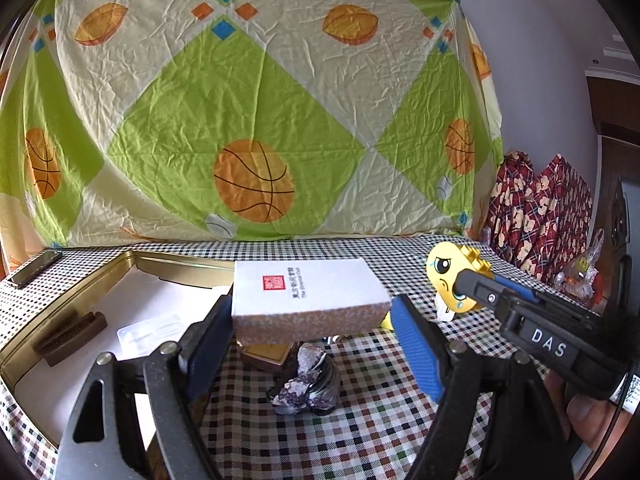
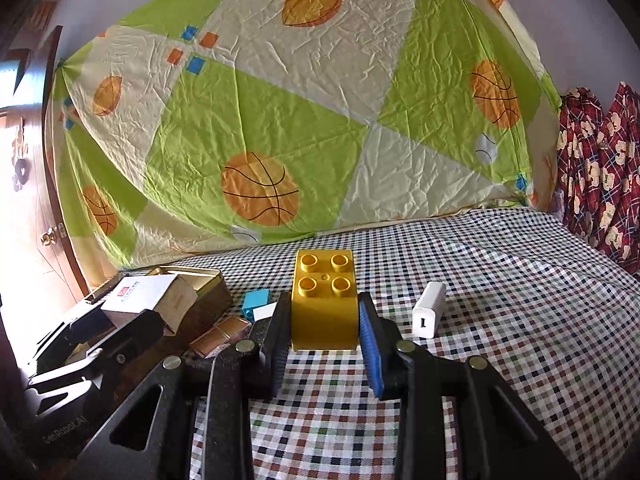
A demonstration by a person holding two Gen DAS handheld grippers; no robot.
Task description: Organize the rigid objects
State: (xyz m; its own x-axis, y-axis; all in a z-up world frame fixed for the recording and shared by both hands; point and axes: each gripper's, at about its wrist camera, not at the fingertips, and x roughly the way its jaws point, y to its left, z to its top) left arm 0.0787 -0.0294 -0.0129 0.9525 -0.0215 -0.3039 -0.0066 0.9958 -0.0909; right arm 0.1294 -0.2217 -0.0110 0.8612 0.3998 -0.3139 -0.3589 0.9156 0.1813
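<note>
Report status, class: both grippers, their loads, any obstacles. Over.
Left gripper clamps white box above gold tin. Right gripper clamps yellow brick. Purple rock below box.

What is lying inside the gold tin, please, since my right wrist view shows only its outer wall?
Observer: The gold tin holds a brown ridged piece and a clear plastic item.
Operator: Thank you. Is anything below the white box?
Observer: A purple crystal rock lies on the checked cloth below the white box, which the left gripper holds.
Operator: And my yellow brick's hidden side?
Observer: The yellow brick in the right gripper shows a crying cartoon face.
</note>
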